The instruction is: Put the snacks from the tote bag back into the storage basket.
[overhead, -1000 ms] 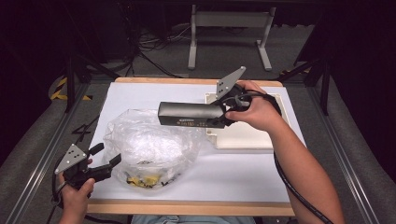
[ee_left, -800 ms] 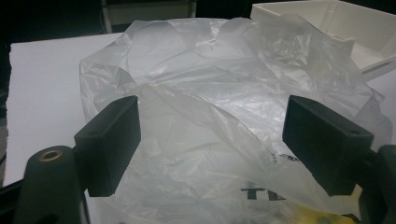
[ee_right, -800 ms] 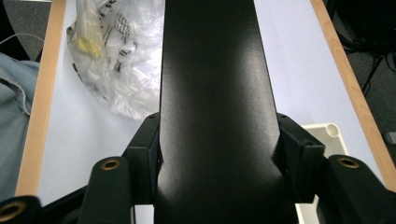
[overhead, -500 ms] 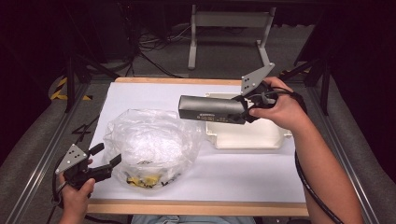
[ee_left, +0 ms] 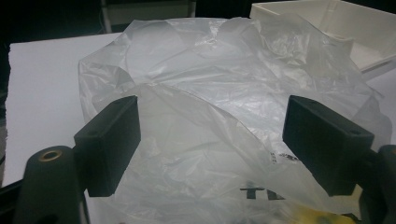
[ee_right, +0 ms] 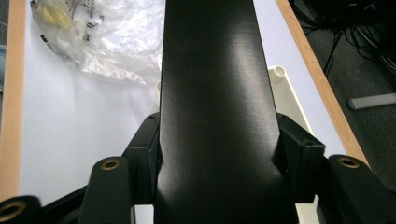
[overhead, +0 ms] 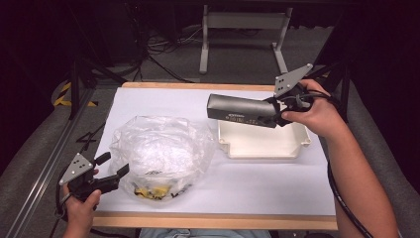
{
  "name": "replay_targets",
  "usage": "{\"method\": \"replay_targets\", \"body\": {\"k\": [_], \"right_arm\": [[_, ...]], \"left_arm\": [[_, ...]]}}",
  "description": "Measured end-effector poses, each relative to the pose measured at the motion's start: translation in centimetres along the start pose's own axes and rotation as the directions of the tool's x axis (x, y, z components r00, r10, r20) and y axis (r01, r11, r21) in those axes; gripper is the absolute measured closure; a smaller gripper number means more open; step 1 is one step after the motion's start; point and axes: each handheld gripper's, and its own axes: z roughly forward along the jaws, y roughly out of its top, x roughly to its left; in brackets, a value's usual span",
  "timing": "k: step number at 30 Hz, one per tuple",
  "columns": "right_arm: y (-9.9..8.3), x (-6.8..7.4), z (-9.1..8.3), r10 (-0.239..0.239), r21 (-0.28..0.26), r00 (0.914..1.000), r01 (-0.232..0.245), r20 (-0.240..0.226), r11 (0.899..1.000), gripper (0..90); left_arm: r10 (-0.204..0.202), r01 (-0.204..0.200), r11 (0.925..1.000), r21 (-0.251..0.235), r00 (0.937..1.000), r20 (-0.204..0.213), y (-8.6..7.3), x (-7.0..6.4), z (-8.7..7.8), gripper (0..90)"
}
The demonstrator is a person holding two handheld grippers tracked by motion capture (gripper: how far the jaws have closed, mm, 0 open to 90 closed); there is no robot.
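A long, dark, matte box (overhead: 241, 110) is held above a white tray (overhead: 262, 141), pinched by the right gripper (overhead: 277, 109). The left gripper (overhead: 111, 171), jaws spread, faces a crumpled clear bag (overhead: 158, 148) on the white counter (overhead: 247, 183); the room is dark.

the left hand-held gripper (overhead: 113, 171) is black, with a grey three-cornered plate on top dotted with small dark screws. its two blocky black jaws sit on rounded arms with brass-ringed holes. the right hand-held gripper (overhead: 277, 112) carries the same grey plate and brass-ringed black arms; a black cable trails back from it along the bare forearm.
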Motion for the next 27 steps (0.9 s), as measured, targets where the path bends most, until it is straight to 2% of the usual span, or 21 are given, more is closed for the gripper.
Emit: {"method": "replay_targets", "body": {"k": [4, 13, 21, 27], "right_arm": [[-0.9, -0.4, -0.5, 0.014, 0.014, 0.9998, -0.014, 0.013, 1.0, 43.3], [-2.8, -1.6, -1.2, 0.063, 0.01, 0.9975, -0.063, 0.033, 0.998, 43.3], [-4.6, -2.7, -1.4, 0.107, 0.03, 0.9919, -0.109, 0.068, 0.994, 43.3], [-5.4, -3.1, -1.3, 0.112, 0.054, 0.9902, -0.117, 0.084, 0.992, 43.3]], "left_arm": [[0.0, 0.0, 1.0, 0.0, 1.0, 0.0, 0.0, 0.0, 0.0, 20.3], [0.011, -0.011, 0.9999, 0.007, 0.9999, -0.006, 0.0, -0.1, 0.1, 20.3], [0.009, -0.009, 0.9999, 0.007, 0.9999, -0.006, -0.1, -0.1, 0.1, 20.2], [0.01, -0.01, 0.9999, 0.009, 0.9999, -0.006, -0.1, -0.1, 0.2, 20.3]]}}
